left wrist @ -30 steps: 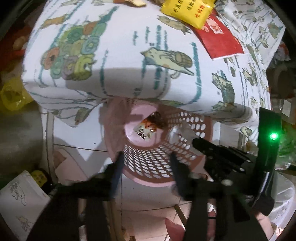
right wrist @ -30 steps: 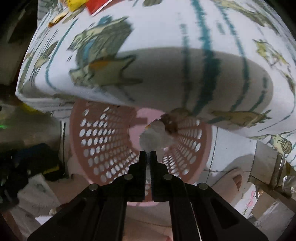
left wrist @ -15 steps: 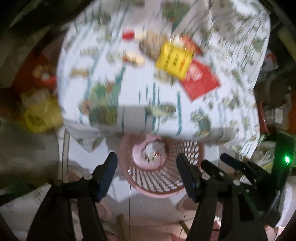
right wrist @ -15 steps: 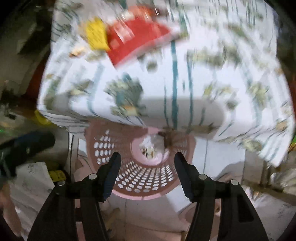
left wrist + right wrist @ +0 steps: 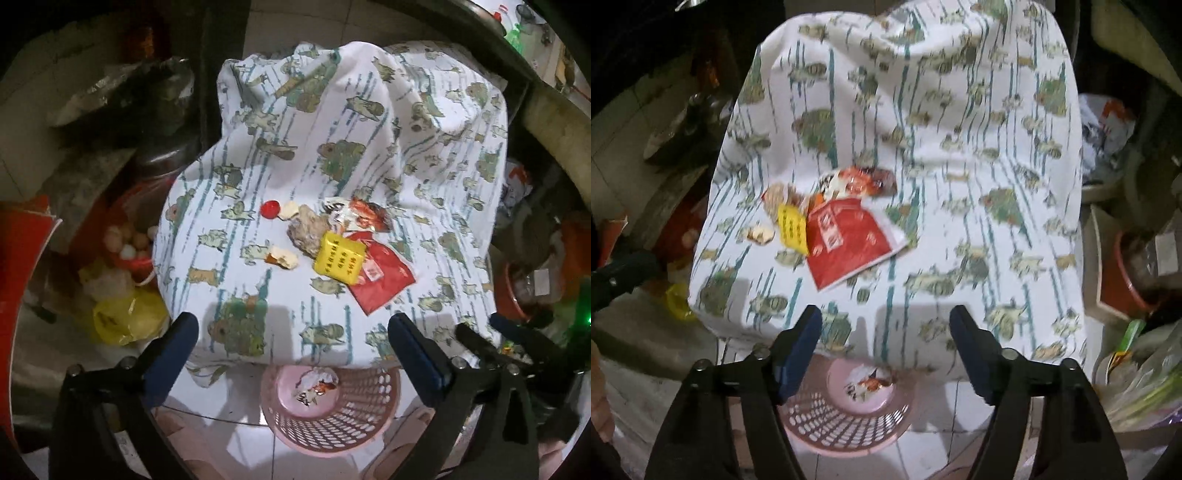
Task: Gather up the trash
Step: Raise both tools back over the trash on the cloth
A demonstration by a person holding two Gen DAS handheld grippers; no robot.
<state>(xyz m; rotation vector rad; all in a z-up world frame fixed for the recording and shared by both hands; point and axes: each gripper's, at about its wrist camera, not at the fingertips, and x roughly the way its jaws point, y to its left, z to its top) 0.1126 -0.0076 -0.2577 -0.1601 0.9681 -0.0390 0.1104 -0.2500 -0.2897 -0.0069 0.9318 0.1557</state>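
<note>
Left claw [image 5: 291, 345]: its two blue-tipped fingers are spread very wide and have just been opening. Nothing is between them.
Right claw [image 5: 884, 341]: its fingers are spread apart too and have just been opening. Nothing is between them.
Pink basket [image 5: 332, 430]: it sits on the white floor, near both claws and partly under the near edge of the table. It has lots of little holes in its side.
Trash in the basket [image 5: 314, 386]: crumpled white paper and an orange wrapper lie at the bottom.
Table cloth [image 5: 369, 155]: white, with green animals and blue stripes. It covers the table past the basket.
Trash on the table: a red packet [image 5: 384, 280], a yellow packet [image 5: 338, 264] lying partly over it, a shiny wrapper [image 5: 364, 216] farther off, a brown lump [image 5: 306, 230], two bits of food [image 5: 282, 258], and a small red round thing [image 5: 269, 209] to the left.
Yellow bag [image 5: 122, 321]: on the floor, left of the table.
</note>
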